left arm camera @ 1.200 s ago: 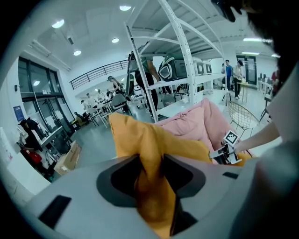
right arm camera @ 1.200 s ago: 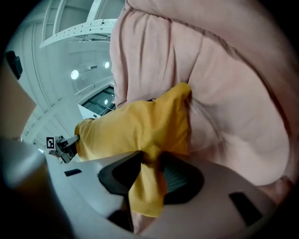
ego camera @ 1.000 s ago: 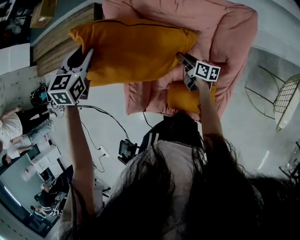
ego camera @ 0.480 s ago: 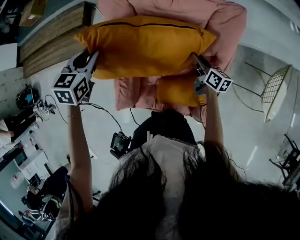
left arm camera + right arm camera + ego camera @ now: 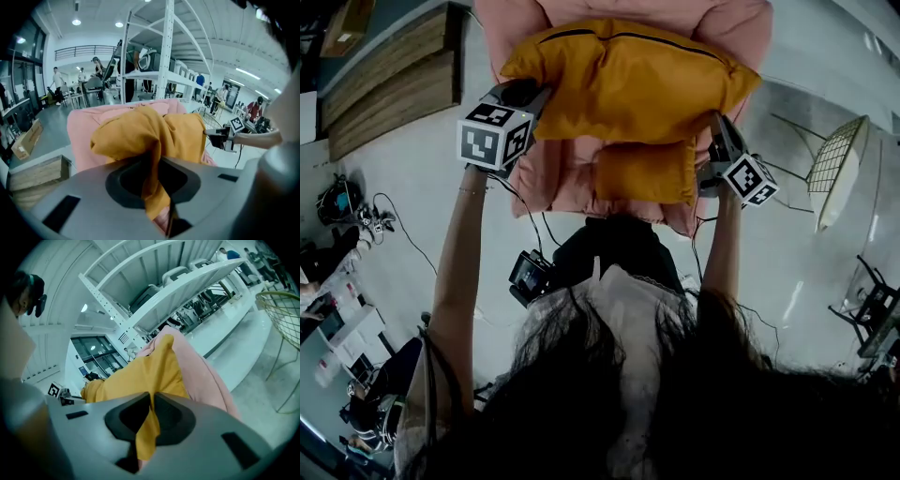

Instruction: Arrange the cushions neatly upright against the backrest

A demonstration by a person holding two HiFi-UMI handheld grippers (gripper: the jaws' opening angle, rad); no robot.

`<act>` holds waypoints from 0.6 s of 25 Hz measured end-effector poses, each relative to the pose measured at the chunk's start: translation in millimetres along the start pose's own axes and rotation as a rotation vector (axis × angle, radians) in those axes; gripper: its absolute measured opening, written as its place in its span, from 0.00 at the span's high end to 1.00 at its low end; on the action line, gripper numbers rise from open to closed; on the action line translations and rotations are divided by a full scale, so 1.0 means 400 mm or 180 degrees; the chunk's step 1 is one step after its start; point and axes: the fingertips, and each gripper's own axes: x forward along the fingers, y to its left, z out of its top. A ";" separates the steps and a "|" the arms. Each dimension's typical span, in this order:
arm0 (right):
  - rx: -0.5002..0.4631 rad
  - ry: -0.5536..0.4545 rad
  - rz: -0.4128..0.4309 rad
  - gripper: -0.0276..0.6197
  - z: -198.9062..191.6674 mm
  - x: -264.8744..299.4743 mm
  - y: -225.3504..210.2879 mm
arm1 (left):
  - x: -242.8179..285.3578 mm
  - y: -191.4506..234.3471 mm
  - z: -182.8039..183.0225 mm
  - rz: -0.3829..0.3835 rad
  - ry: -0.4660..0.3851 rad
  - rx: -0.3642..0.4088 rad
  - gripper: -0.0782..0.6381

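Observation:
A large orange cushion [image 5: 628,80] hangs over the back of a pink armchair [image 5: 558,169], held at both ends. My left gripper [image 5: 530,98] grips its left corner, jaws closing, with fabric pinched between them [image 5: 157,159]. At the right corner, my right gripper [image 5: 717,141] also has closing jaws and a fold of fabric between them [image 5: 151,401]. The cushion [image 5: 140,136] is bunched in the middle. A small orange cushion [image 5: 645,173] lies on the seat below it. The armchair's backrest is mostly hidden behind the large cushion.
A wire-frame chair [image 5: 839,169] stands to the right and a wooden platform [image 5: 384,75] to the left. Cables [image 5: 403,234] and a small device [image 5: 530,274] lie on the floor near my feet. A tall white rack [image 5: 166,56] rises behind the armchair.
The large cushion has moved from left of the armchair to centred over it. Both grippers came closer together, and the cushion now bunches between them.

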 end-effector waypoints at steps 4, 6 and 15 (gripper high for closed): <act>0.0056 -0.0163 -0.0048 0.88 0.009 0.030 -0.007 | 0.091 0.033 -0.012 -0.0032 0.0262 0.0050 0.79; 0.0012 -0.0134 -0.0023 0.88 0.011 0.054 -0.003 | 0.127 0.069 -0.013 -0.0018 0.0252 -0.0124 0.79; -0.0283 0.0186 -0.0108 0.88 0.014 0.150 -0.038 | 0.224 0.221 -0.035 0.0268 0.0172 -0.0663 0.79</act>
